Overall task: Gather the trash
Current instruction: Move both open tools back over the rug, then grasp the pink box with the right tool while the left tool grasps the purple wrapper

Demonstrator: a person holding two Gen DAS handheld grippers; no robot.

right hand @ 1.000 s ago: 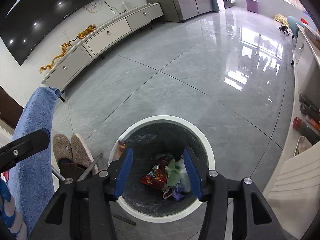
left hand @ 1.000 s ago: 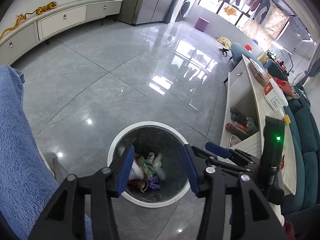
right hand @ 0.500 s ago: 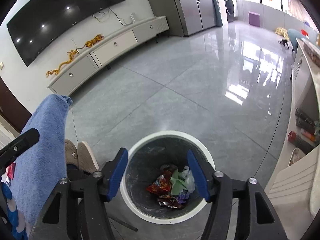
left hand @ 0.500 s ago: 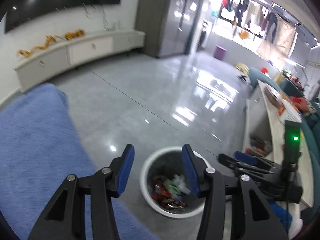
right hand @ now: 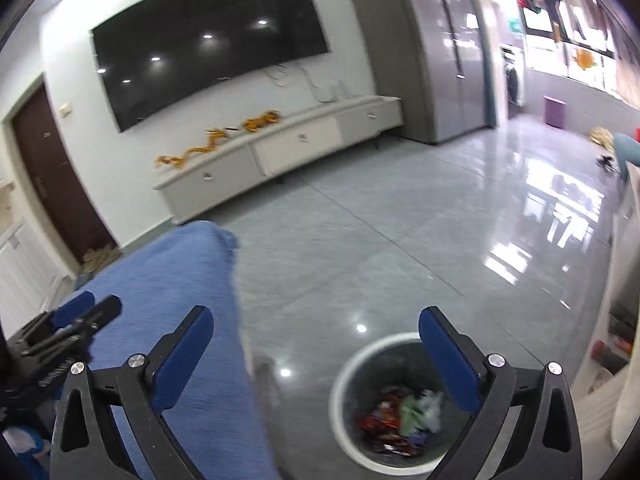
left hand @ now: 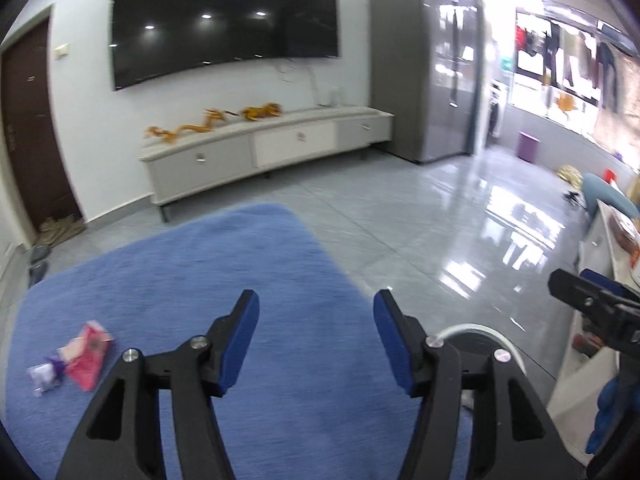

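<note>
My left gripper (left hand: 316, 334) hangs over a blue cloth-covered surface (left hand: 224, 280), its jaws opening with nothing between them. A pink wrapper (left hand: 90, 354) and a small purple-white wrapper (left hand: 46, 374) lie on the cloth at the far left. The white-rimmed trash bin (right hand: 400, 408) stands on the floor to the right, holding several wrappers; only its rim (left hand: 480, 330) shows in the left wrist view. My right gripper (right hand: 316, 350) is above the floor between cloth and bin, jaws opening wide and empty. The left gripper (right hand: 86, 314) also shows at the right wrist view's left edge.
Grey tiled floor (right hand: 400, 240) stretches to a white TV cabinet (left hand: 264, 148) under a wall television (left hand: 224, 20). A tall grey refrigerator (left hand: 428, 64) stands at the back right. A white shelf unit (right hand: 624, 344) lines the right side, near the bin.
Both grippers rose and tilted up from the bin. The left one swung left over the blue cloth, bringing the wrappers into view. Both sets of jaws stand wider, the right much wider.
</note>
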